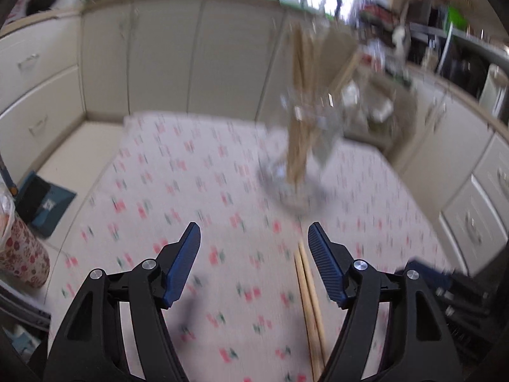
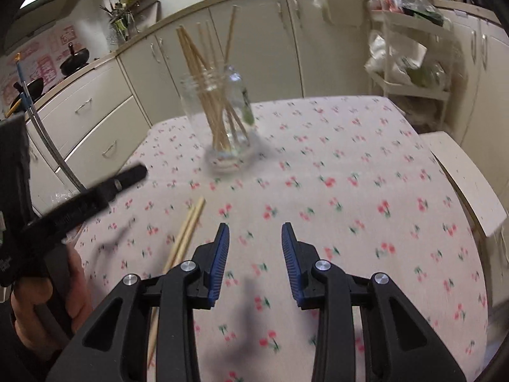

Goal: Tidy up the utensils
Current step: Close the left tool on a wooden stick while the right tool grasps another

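A clear glass jar (image 2: 222,117) stands upright on the cherry-print tablecloth (image 2: 350,191), holding several wooden chopsticks (image 2: 203,73). In the left wrist view the same jar (image 1: 302,146) is blurred, ahead and to the right. A loose pair of chopsticks (image 1: 310,299) lies flat on the cloth, just inside the right finger of my left gripper (image 1: 254,238), which is open with nothing pressed between its pads. The same pair (image 2: 184,238) lies left of my right gripper (image 2: 255,238), also open and empty above the cloth. The left gripper's body (image 2: 79,203) shows at the left edge.
Cream kitchen cabinets (image 2: 254,38) ring the table. A white shelf rack with bags (image 2: 410,63) stands at the back right, a pale chair seat (image 2: 464,175) beside the table's right edge. A dotted red container (image 1: 22,251) sits at the left, a dustpan (image 1: 44,203) on the floor.
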`<state>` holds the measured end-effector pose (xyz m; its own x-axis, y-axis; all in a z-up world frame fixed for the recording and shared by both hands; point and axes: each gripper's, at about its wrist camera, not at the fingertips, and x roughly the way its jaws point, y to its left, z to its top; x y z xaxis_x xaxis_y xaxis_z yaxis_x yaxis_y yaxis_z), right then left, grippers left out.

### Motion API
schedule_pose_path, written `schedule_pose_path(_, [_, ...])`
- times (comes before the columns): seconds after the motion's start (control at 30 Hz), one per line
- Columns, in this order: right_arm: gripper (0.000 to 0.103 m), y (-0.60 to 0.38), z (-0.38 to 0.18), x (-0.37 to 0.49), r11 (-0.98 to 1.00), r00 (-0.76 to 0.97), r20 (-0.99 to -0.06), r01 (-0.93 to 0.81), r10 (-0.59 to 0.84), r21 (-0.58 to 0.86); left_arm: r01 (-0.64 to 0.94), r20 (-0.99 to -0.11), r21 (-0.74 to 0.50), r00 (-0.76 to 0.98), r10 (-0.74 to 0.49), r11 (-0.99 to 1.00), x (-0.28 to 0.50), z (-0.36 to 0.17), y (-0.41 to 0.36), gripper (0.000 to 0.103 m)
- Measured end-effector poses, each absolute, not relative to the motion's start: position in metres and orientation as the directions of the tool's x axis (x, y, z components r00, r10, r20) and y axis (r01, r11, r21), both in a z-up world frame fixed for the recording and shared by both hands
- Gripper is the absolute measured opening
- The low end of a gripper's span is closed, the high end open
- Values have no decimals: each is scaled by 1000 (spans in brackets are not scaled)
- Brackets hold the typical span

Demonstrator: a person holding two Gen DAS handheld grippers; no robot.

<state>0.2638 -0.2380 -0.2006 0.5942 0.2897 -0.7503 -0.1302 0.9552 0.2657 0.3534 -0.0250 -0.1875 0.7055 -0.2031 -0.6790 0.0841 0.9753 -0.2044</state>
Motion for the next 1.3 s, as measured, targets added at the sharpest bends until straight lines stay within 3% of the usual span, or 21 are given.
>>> schedule_pose_path(0.1, [44,-241,-199,259,953,602,-743,-122,294,278,92,-725,-139,669,-164,986,350,-197,-40,67])
schedule_pose_path(0.6, [47,-250,-208,261,939,587,-741,-103,324,330,109,-807,76,591,-3,991,360,-217,-75,63])
schedule_pose_path(0.7, [47,-248,-208,261,939,586,-742,-109,326,326,132,-807,57,590,-32,990,363,-216,-79,43])
schedule_pose_path(0.77, [47,-247,-208,261,940,586,-742,-111,325,324,157,-807,41,587,-60,987,364,-215,-82,17])
schedule_pose_path(0.83, [47,-247,-209,261,940,583,-746,-108,323,322,187,-810,27,579,-88,982,364,-215,-86,8])
schedule_pose_path(1.03, [47,-240,-210,262,938,569,-751,-129,335,321,192,-825,-143,519,-224,971,369,-214,-65,5])
schedule_pose_path(1.2, [47,-213,-208,268,917,515,-760,-198,397,345,134,-817,-192,528,-234,972,372,-216,-37,5])
schedule_pose_path(1.3, [39,-192,-209,277,914,483,-776,-234,406,332,117,-812,-211,532,-241,970,372,-216,-29,5])
